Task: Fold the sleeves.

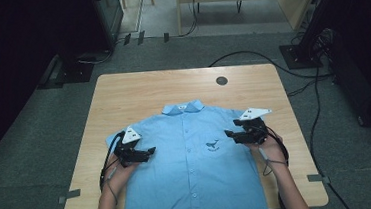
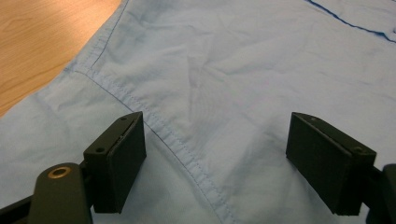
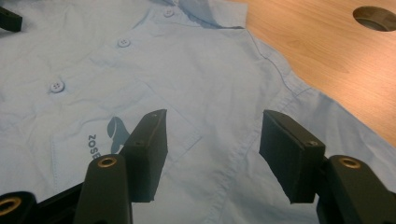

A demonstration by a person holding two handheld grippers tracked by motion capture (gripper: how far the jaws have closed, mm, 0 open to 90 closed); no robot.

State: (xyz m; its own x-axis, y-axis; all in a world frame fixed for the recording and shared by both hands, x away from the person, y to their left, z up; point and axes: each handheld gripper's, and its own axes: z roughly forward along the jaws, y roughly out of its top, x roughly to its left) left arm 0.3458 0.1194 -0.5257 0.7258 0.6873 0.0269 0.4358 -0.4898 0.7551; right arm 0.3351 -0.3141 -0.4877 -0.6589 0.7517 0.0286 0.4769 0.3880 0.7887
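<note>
Light blue shirt [image 1: 193, 159] lies flat, face up, buttoned, on the wooden table [image 1: 122, 94]; collar [image 1: 182, 107] points to the far edge, hem hangs to the near edge. Everything below is placed relative to the shirt.

My left gripper [image 1: 149, 151] sits over the shirt's left shoulder area, just inside the left sleeve [image 1: 116, 138], jaws pointing in toward the button placket. In the left gripper view its jaws stand wide apart, nothing between them but flat cloth below; the armhole seam [image 2: 182, 149] runs diagonally under the gap. Pads not pressing fabric. Bare table shows past the sleeve edge [image 2: 42, 42].

Middle: button row [image 3: 57, 87] runs down the shirt centre, chest pocket with a small dark whale logo [image 1: 212, 145] sits right of it.

My right gripper [image 1: 229, 134] hovers over the shirt's right chest, just beside the pocket logo, jaws pointing in toward the placket. In the right gripper view the jaws are partly apart, no cloth pinched, pocket corner [image 3: 194, 135] and shoulder seam beneath the gap. Round cable hole [image 1: 222, 80] in the table lies beyond the collar, well apart from the shirt.
</note>
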